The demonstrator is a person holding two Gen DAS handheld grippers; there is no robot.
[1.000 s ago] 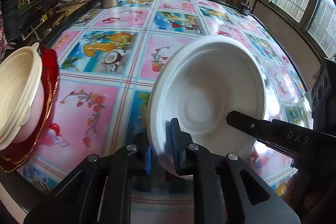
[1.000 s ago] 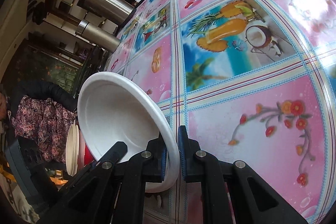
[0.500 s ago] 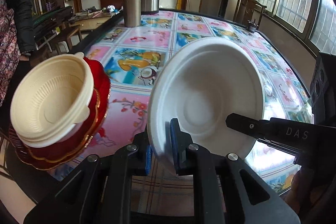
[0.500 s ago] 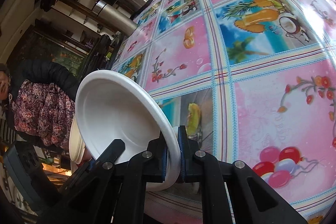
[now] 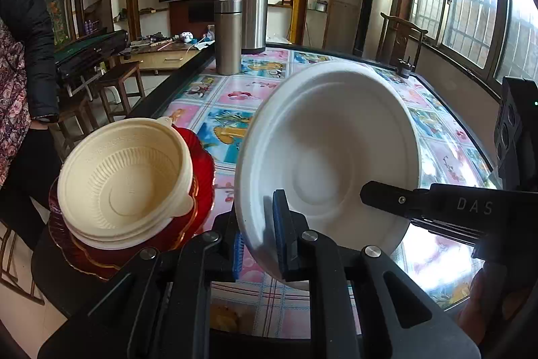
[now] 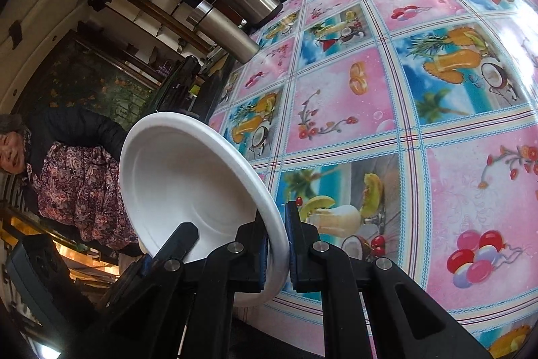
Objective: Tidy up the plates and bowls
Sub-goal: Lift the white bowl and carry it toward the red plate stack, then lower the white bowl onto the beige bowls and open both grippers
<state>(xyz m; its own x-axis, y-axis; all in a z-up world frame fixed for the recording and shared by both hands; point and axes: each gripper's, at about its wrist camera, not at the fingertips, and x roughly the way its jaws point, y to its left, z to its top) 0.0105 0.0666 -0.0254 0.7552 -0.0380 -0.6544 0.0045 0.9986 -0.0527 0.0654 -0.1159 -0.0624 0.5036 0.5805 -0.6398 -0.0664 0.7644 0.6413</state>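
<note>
The left gripper (image 5: 257, 244) and the right gripper (image 6: 277, 249) were both clamped on the rim of the white bowl (image 5: 331, 164), which hung tilted between them above the table (image 5: 235, 95), likely a shared grip to steady it. Left of the left fingers, a cream bowl (image 5: 124, 182) sat nested on red plates (image 5: 198, 170), probably the stack it was meant for. The right gripper's finger (image 5: 437, 207) read "DAS".

One white foam bowl (image 5: 336, 153), one cream plastic bowl (image 5: 124, 184), one red plate (image 5: 198, 177), two steel flasks (image 5: 228, 36) (image 5: 250, 9), two grippers (image 5: 259, 244) (image 6: 277, 241), one worktop (image 6: 420, 130) stood in view
</note>
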